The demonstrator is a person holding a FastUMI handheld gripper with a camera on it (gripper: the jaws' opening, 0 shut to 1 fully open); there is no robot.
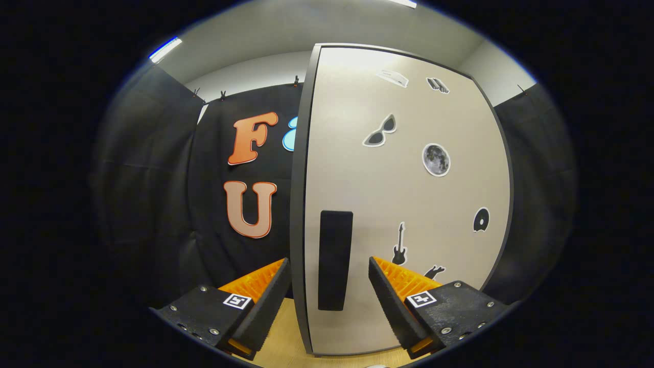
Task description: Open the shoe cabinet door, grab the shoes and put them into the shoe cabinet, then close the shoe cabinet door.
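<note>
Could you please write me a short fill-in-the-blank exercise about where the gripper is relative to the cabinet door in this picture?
1. The gripper has its fingers ____, with a gap between them.
2. The dark handle on the cabinet door lies ____ the two fingers.
3. The moon sticker sits ____ the guitar sticker on the door.

Missing words: open; between; above
</note>
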